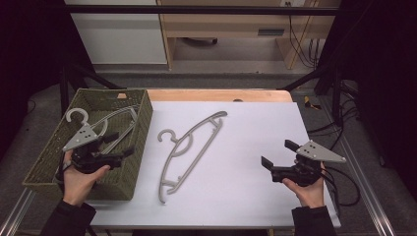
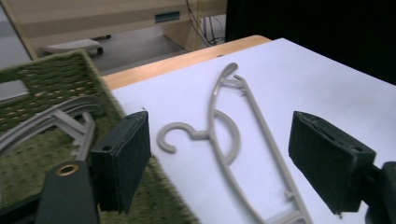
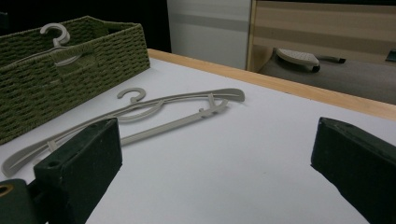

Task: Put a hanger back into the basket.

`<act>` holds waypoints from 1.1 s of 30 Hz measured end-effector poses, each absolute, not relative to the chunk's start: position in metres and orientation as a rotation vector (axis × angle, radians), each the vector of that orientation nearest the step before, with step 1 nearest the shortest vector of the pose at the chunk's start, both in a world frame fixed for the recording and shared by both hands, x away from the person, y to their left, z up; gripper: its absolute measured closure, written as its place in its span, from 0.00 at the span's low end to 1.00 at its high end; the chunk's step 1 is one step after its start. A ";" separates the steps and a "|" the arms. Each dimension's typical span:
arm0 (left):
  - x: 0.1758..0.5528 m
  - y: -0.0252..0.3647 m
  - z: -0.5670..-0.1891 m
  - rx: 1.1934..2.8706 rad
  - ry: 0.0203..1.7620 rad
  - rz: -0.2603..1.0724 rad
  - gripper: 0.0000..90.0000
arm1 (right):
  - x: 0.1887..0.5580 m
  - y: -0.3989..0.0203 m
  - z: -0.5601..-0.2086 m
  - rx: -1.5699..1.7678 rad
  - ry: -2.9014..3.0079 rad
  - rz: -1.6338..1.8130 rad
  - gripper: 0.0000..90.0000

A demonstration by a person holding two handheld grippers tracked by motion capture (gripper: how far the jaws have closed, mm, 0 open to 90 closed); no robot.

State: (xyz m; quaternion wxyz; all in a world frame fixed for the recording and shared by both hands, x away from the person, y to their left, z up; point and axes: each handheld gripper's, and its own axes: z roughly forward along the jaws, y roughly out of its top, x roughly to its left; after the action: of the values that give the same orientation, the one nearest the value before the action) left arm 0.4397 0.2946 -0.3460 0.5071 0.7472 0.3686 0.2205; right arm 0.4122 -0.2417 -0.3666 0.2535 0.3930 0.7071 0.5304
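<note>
A grey plastic hanger (image 1: 199, 153) lies diagonally on the white sheet (image 1: 246, 132), its hook toward the basket. A second grey hanger (image 1: 76, 115) rests inside the green woven basket (image 1: 142, 128) at the left. My left gripper (image 1: 120, 145) hovers over the basket's right side, open, nothing between its pads. In the left gripper view the table hanger (image 2: 266, 144) lies ahead beyond the jaws and the basket hanger (image 2: 56, 119) is at the left. My right gripper (image 1: 278, 153) is held at the right above the sheet, open and empty, facing the hanger (image 3: 163, 105).
The wooden table edge (image 1: 221, 95) runs along the back of the sheet. Black frame bars stand at both sides. A desk and cables are on the floor behind. The basket (image 3: 70, 74) has a hanger hook (image 3: 53, 32) poking above its rim.
</note>
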 end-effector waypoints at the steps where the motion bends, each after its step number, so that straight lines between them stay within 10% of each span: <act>1: 0.438 0.291 -0.346 1.804 0.881 0.527 0.23 | 0.412 -0.242 -0.367 1.068 1.921 1.442 0.03; 33: 0.501 0.169 -0.373 2.122 0.925 0.406 0.25 | 0.412 -0.243 -0.366 1.065 1.934 1.448 0.03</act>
State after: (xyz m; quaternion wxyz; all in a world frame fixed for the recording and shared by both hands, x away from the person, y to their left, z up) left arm 0.5006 0.1687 -0.3728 0.3854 0.8331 0.3633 0.1595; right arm 0.4115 -0.2433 -0.3662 0.2479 0.3908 0.7095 0.5314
